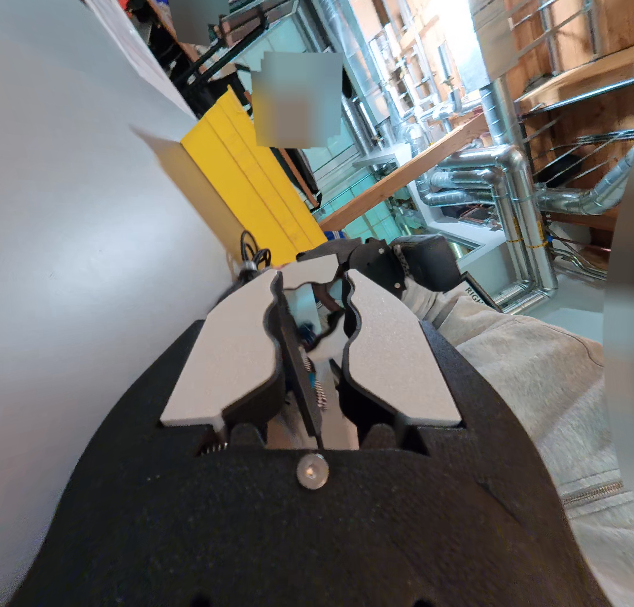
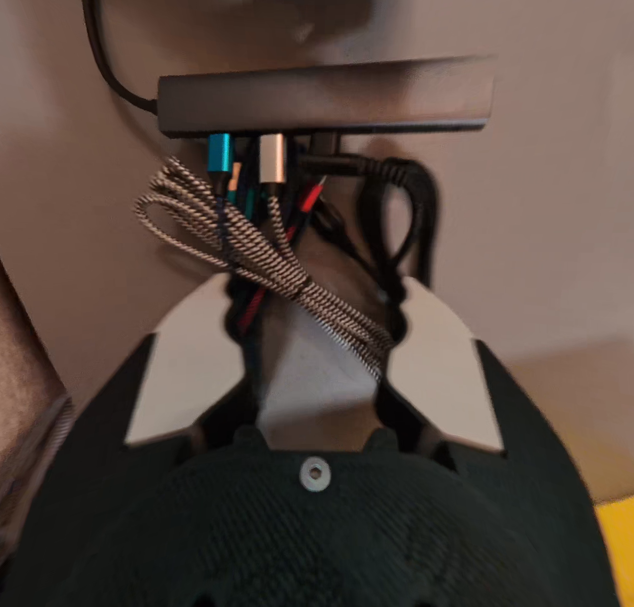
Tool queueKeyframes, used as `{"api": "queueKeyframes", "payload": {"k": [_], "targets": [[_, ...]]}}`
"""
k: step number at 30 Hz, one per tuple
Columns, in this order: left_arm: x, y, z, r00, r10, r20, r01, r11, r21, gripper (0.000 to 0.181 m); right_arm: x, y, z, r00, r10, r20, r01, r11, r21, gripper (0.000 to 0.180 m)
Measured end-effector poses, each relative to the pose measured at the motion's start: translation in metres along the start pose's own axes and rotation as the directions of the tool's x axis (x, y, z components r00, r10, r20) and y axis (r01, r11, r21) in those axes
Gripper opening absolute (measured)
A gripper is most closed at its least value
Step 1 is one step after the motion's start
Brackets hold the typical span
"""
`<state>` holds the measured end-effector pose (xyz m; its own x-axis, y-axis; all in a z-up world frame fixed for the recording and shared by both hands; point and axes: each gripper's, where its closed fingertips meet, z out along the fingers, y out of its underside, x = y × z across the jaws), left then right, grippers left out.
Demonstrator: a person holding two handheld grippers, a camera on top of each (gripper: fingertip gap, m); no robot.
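A dark grey USB hub (image 2: pixel 308 103) hangs over a brownish surface, with a blue plug (image 2: pixel 220 154), a rose-gold plug (image 2: pixel 272 158) and a black plug in its lower edge. A striped braided cable (image 2: pixel 274 257) and a looped black cable (image 2: pixel 411 206) trail from it. My right gripper (image 2: pixel 315 292) is open, its jaws wide apart around this bundle, and the braided cable lies against the right finger. In the left wrist view my left gripper (image 1: pixel 312 275) stands narrow, with the hub (image 1: pixel 298 367) edge-on between its fingers. The right gripper's black body (image 1: pixel 380 268) faces it just beyond.
A pale grey surface (image 1: pixel 85 247) fills the left, with a yellow panel (image 1: pixel 247 185) behind it. A beige sleeve (image 1: pixel 514 384) lies at the right. Metal ducts (image 1: pixel 497 165) and a wooden beam (image 1: pixel 394 182) are far off. The hub's black lead (image 2: pixel 99 58) curves up and left. Across from one pair of fingers to the other is roughly 12 cm.
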<state>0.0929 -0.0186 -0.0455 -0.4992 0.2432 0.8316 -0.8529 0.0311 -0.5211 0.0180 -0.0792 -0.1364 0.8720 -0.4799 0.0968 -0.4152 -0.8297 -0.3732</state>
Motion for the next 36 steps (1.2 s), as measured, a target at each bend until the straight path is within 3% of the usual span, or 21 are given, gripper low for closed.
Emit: {"api": "queueKeyframes", "payload": {"k": [1, 2, 8, 10, 12, 15, 22, 25, 28, 32, 36], "targets": [[0.005, -0.004, -0.001, 1.000, 0.016, -0.025, -0.015, 0.999, 0.030, 0.033, 0.007, 0.001, -0.002, 0.999, -0.010, -0.043, 0.010, 1.000, 0.009, 0.063], [0.009, -0.008, -0.003, 0.998, 0.027, -0.048, -0.023, 0.998, 0.066, 0.033, 0.015, 0.002, -0.003, 0.995, -0.032, -0.093, 0.035, 0.999, 0.027, 0.047], [0.042, -0.045, -0.028, 0.976, 0.203, -0.073, -0.171, 0.933, 0.316, 0.034, 0.025, 0.005, -0.006, 0.988, -0.017, -0.151, 0.029, 0.997, 0.076, 0.035], [0.050, -0.059, -0.044, 0.954, 0.299, 0.029, -0.286, 0.874, 0.392, 0.035, 0.030, 0.004, -0.012, 0.986, 0.010, -0.166, 0.008, 0.995, 0.103, 0.031], [0.042, -0.073, -0.063, 0.926, 0.310, 0.216, -0.375, 0.819, 0.434, 0.032, 0.040, 0.001, -0.024, 0.981, 0.053, -0.188, -0.026, 0.989, 0.146, 0.030], [0.039, -0.085, -0.089, 0.873, 0.324, 0.364, -0.476, 0.729, 0.492, 0.028, 0.062, -0.015, -0.062, 0.962, 0.154, -0.225, -0.087, 0.955, 0.282, 0.028], [0.004, -0.062, -0.060, 0.962, 0.156, 0.225, -0.241, 0.873, 0.424, 0.031, 0.114, -0.034, -0.209, 0.867, 0.428, -0.256, -0.164, 0.729, 0.665, 0.027], [-0.004, -0.052, -0.048, 0.982, 0.084, 0.171, -0.148, 0.904, 0.402, 0.031, 0.134, -0.001, -0.259, 0.787, 0.568, -0.243, -0.214, 0.620, 0.754, 0.027], [-0.005, -0.046, -0.041, 0.984, 0.078, 0.161, -0.132, 0.923, 0.362, 0.032, 0.152, 0.058, -0.282, 0.657, 0.708, -0.258, -0.281, 0.548, 0.788, 0.027], [-0.007, -0.042, -0.037, 0.982, 0.083, 0.171, -0.138, 0.933, 0.334, 0.032, 0.157, 0.141, -0.265, 0.483, 0.852, -0.202, -0.437, 0.434, 0.788, 0.027], [-0.008, -0.041, -0.036, 0.980, 0.083, 0.178, -0.138, 0.936, 0.323, 0.032, 0.150, 0.197, -0.222, 0.393, 0.908, -0.147, -0.575, 0.367, 0.731, 0.027]]}}
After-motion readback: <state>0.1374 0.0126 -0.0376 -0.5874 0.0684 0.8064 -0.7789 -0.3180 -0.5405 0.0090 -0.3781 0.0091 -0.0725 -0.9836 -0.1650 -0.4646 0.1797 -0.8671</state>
